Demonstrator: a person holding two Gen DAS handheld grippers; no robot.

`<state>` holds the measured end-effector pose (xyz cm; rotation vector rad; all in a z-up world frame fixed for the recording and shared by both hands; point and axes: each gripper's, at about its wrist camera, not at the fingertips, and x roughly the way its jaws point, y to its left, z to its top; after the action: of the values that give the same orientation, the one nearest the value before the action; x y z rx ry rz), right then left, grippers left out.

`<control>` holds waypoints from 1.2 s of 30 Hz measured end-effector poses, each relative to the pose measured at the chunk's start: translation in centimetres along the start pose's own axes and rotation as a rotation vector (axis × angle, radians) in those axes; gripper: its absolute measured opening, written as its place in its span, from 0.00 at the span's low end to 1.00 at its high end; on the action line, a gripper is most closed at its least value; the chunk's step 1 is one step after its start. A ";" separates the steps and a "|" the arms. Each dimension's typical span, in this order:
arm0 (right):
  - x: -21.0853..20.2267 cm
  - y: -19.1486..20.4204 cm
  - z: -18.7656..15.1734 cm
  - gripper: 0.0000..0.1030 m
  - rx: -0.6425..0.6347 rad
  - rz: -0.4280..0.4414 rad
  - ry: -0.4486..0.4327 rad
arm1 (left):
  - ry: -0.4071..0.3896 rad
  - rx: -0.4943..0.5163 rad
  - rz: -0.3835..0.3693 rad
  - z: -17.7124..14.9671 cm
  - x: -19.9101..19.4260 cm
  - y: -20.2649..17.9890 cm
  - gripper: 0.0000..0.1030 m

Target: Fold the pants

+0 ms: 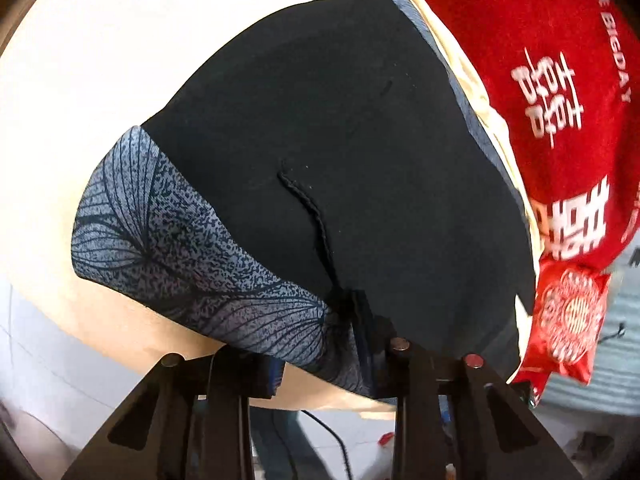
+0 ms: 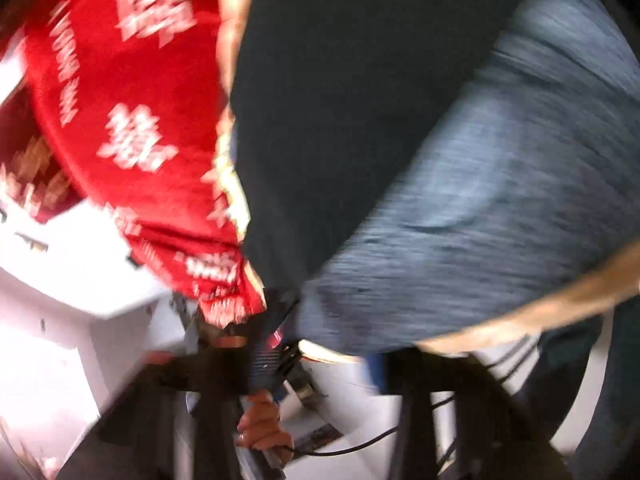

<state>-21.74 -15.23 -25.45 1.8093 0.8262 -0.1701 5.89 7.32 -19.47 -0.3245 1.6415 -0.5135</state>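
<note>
Dark pants (image 1: 340,140) with a blue-grey leaf-patterned band (image 1: 168,240) and a drawstring (image 1: 312,220) lie flat on a round cream table (image 1: 80,100). My left gripper (image 1: 320,352) is at the near table edge, shut on the end of the patterned band. The right wrist view is blurred. It shows the dark cloth of the pants (image 2: 340,120) and the grey-blue band (image 2: 480,200) close up. The band's lower edge runs down between the fingers of my right gripper (image 2: 336,356), which is shut on it.
A red cloth with white characters (image 1: 540,80) (image 2: 132,100) lies beside the pants, with a red packet (image 1: 572,320) at its end. Below the table edge a hand (image 2: 260,428) holds a black ribbed handle. Cables (image 1: 332,440) run over the pale floor.
</note>
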 end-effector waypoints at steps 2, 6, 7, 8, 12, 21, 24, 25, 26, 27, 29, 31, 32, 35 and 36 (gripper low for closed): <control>-0.7 1.1 -0.4 0.07 -0.008 -0.040 -0.015 | 0.006 0.044 0.038 0.3 -0.3 -1.1 0.25; -2.2 8.0 -1.1 0.07 -0.214 -0.131 0.013 | -0.025 0.135 0.044 0.9 -3.0 -4.4 0.25; -2.6 9.8 -0.7 0.07 -0.258 -0.145 0.024 | -0.033 0.151 0.037 1.2 -3.7 -5.5 0.25; -2.8 11.8 -0.1 0.07 -0.302 -0.160 0.036 | -0.041 0.161 0.028 1.6 -4.3 -6.4 0.25; -2.5 17.9 4.3 0.09 -0.406 -0.188 0.091 | -0.089 0.228 0.002 4.2 -6.0 -10.8 0.25; 4.0 24.1 21.2 0.12 -0.374 -0.253 0.186 | -0.174 0.295 0.064 16.5 -0.7 -18.7 0.25; 7.6 23.0 25.5 0.12 -0.342 -0.293 0.225 | -0.161 0.277 0.137 19.4 3.3 -18.4 0.26; 8.3 22.4 26.3 0.12 -0.333 -0.300 0.235 | -0.148 0.258 0.166 20.5 4.9 -18.0 0.25; 9.3 21.6 27.3 0.12 -0.318 -0.311 0.251 | -0.135 0.243 0.185 21.1 5.9 -17.6 0.26; 10.0 21.2 28.1 0.12 -0.307 -0.323 0.261 | -0.125 0.227 0.197 21.6 6.6 -17.2 0.26; 10.8 20.9 28.9 0.18 -0.293 -0.324 0.271 | -0.120 0.204 0.188 21.9 6.8 -17.0 0.28; 10.9 21.6 28.6 0.35 -0.317 -0.306 0.293 | -0.110 0.214 0.193 21.8 6.1 -17.5 0.29; 10.8 22.4 27.9 0.56 -0.354 -0.296 0.310 | -0.110 0.232 0.202 21.5 5.5 -17.9 0.30; 10.0 25.6 25.1 0.81 -0.550 -0.361 0.311 | -0.166 0.274 0.272 20.5 3.3 -19.1 0.79; 9.6 26.7 23.8 0.81 -0.635 -0.399 0.307 | -0.208 0.289 0.291 19.9 2.3 -19.6 0.80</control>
<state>8.02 -36.31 -18.96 1.0733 1.2876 0.1138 23.54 -13.51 -13.06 0.0737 1.3612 -0.4702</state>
